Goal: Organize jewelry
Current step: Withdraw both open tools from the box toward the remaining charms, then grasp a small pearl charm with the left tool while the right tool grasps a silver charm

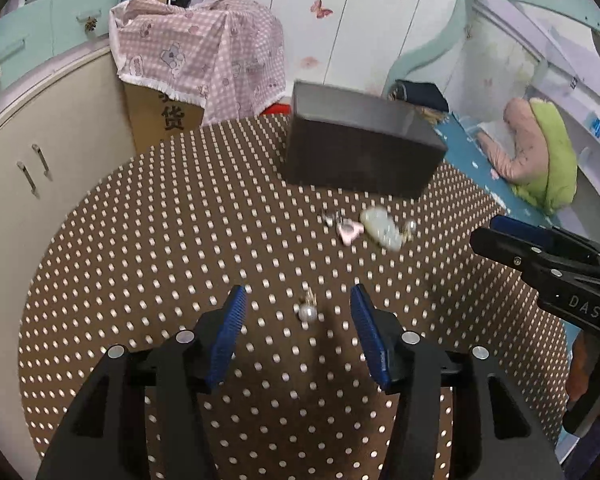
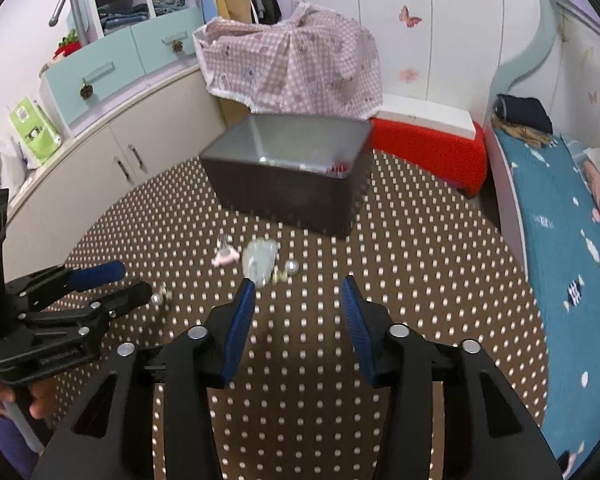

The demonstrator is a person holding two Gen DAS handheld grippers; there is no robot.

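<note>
My left gripper [image 1: 298,312] is spread with nothing held — its 2 pads flank the pearl earring [image 1: 307,311] lying on the dotted table [image 1: 140,240]. My right gripper [image 2: 298,308], also parted, sits just short of the jewelry cluster [image 2: 260,262] before the grey box [image 2: 288,172] — left looks nearer.

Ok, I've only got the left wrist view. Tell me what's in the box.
Observer: The box is open-topped. I see only a small red bit at its right inner edge.
Operator: Give me the right gripper's jaws.
Observer: The right gripper is open, with nothing between the pads.
Operator: Say where it sits against the jewelry.
Observer: The fingertip on the picture's left overlaps the pale piece at its near edge. I cannot tell whether they touch.
</note>
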